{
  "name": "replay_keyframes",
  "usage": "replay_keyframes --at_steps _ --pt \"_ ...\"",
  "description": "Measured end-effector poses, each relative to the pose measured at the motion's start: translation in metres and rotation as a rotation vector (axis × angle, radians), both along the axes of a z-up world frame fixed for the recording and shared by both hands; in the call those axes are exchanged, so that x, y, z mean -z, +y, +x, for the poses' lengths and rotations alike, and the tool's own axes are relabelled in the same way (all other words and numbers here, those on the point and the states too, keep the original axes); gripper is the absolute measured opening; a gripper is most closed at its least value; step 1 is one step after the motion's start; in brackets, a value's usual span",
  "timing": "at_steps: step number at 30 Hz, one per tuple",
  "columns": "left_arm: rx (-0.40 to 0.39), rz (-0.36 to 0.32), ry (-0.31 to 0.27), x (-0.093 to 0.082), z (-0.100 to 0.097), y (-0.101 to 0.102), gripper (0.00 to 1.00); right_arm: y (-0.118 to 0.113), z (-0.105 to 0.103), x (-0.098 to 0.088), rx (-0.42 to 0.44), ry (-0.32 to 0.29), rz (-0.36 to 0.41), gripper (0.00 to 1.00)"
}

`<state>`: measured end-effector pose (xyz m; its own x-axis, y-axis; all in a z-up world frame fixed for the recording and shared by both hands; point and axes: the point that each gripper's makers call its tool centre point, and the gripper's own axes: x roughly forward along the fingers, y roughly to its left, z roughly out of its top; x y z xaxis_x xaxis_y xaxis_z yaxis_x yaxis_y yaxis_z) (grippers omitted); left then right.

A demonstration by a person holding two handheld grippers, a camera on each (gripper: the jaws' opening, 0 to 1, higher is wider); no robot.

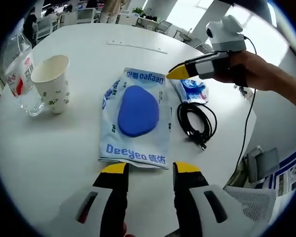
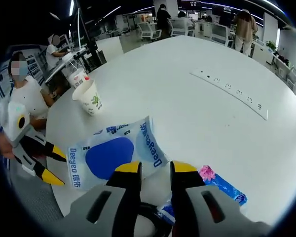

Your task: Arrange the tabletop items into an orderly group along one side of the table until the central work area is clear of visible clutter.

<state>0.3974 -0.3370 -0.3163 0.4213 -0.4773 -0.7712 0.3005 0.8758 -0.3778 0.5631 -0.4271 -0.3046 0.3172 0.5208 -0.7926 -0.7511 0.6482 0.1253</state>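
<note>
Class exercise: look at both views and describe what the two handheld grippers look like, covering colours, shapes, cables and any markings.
Each gripper, left gripper and right gripper, has two black jaws with yellow tips rising from a light grey body with dark oblong slots. In the left gripper view, the right gripper's grey box sits on top, and a thin black cable hangs down from it. No printed markings are legible.
</note>
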Motion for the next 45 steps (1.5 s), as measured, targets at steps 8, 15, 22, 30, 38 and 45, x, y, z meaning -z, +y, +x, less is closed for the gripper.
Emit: replay_keyframes --at_steps 8,15,22,30,38,45 --pt "-0.049 -0.004 0.028 0.006 0.006 -0.001 0.3 0.007 0.011 0.012 -0.019 0.003 -0.023 0.22" --pt "-0.108 -0.008 0.016 0.004 0.015 0.004 0.28 0.011 0.011 0.016 -0.065 -0.03 -0.058 0.15" --pt "-0.113 0.015 0.036 0.009 0.016 0.006 0.21 0.007 0.003 0.015 -0.102 -0.044 -0.085 0.1" --pt "-0.116 0.036 0.049 0.017 0.019 0.004 0.11 0.002 0.0 0.016 -0.099 -0.066 -0.103 0.01" --pt "-0.126 0.039 0.051 0.016 0.023 0.009 0.04 -0.005 -0.008 0.012 -0.072 -0.089 -0.105 0.0" --pt "-0.107 0.053 0.02 0.009 0.033 0.017 0.02 -0.01 -0.01 0.001 -0.058 -0.123 -0.085 0.0"
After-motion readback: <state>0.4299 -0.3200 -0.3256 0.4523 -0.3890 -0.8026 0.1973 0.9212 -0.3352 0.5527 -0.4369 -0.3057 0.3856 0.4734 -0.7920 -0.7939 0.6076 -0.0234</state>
